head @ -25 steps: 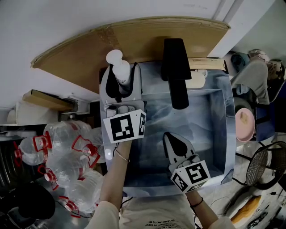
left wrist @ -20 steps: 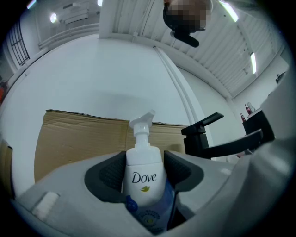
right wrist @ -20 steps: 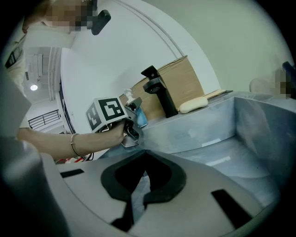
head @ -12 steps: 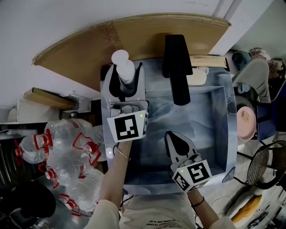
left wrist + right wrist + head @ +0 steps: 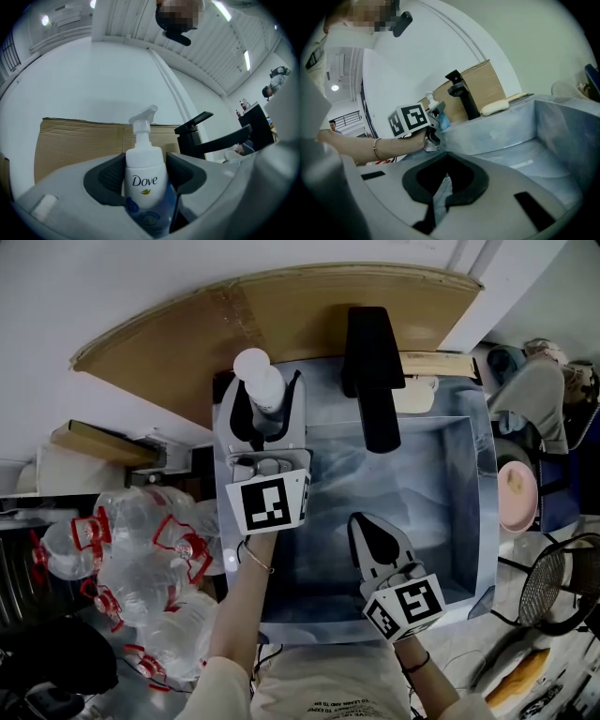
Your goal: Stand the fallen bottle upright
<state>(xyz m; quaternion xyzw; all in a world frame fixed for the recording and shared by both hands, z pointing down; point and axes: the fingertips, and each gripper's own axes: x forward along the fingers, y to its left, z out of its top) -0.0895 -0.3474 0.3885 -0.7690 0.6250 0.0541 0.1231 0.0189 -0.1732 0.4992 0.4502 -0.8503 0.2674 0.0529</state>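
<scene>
A white Dove pump bottle (image 5: 253, 366) with a blue lower part stands upright at the back left corner of the grey sink (image 5: 473, 521). My left gripper (image 5: 264, 392) is shut on its body, one dark pad on each side. In the left gripper view the bottle (image 5: 144, 180) fills the space between the pads, its pump head pointing up and right. My right gripper (image 5: 368, 527) hovers over the sink basin near the front. Its jaws (image 5: 445, 174) are shut with nothing between them.
A black faucet (image 5: 371, 381) stands at the sink's back rim with a pale soap bar (image 5: 418, 396) to its right. Brown cardboard (image 5: 281, 315) leans behind the sink. Several clear plastic bottles with red labels (image 5: 141, 559) lie at the left. A pink bowl (image 5: 514, 498) sits at the right.
The left gripper and the bottle have shifted a little toward the right along the sink's back rim. The right gripper has stayed where it was.
</scene>
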